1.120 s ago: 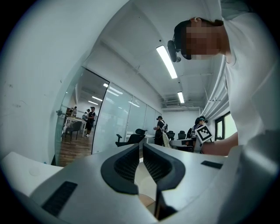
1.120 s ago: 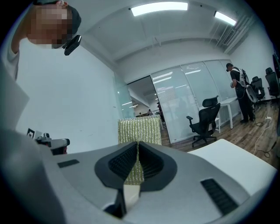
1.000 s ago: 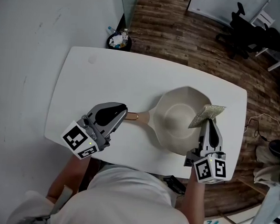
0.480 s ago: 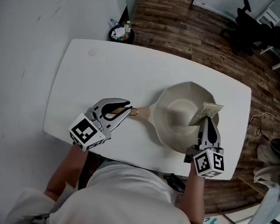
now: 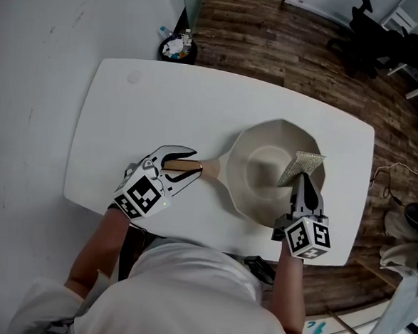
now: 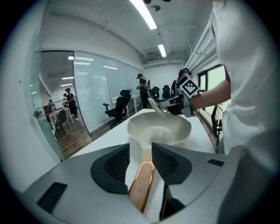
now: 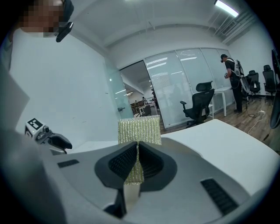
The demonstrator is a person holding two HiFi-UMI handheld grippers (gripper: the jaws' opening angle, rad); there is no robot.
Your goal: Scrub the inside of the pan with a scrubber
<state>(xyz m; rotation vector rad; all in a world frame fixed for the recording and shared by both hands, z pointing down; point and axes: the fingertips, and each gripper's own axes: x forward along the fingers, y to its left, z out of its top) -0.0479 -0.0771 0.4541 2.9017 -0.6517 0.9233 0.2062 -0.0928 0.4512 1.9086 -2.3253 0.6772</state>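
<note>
While the right gripper point(image 5: 304, 184) is clamping the scrubber point(image 5: 303, 164) by its lower edge, the mesh sheet is standing clear of the jaws and hanging over the right side of the pan point(image 5: 260, 170). The bowl is lying directly ahead of and below that gripper, so the coming stroke is looking like a short push down and inward; I cannot tell whether mesh is touching metal yet. The pan is sitting right of centre on the bench point(image 5: 149, 108), with its handle point(image 5: 207, 171) running leftward, straight along the line in which the left gripper point(image 5: 192, 169) is pointing. The left jaws have just been opening and are now standing moderately apart, with the handle's copper end lying between them; the pads are flanking it without pressing, and a sliver of bench is showing on one side. Judgement: the pan is not being steadied yet, and the left gripper is the nearer one for that job. Nothing is standing between scrubber and bowl. Elsewhere, a bin point(image 5: 176, 50) is sitting on the floor point(image 5: 239, 36) past the far bench corner, and chairs point(image 5: 378, 39) are standing well apart.
</note>
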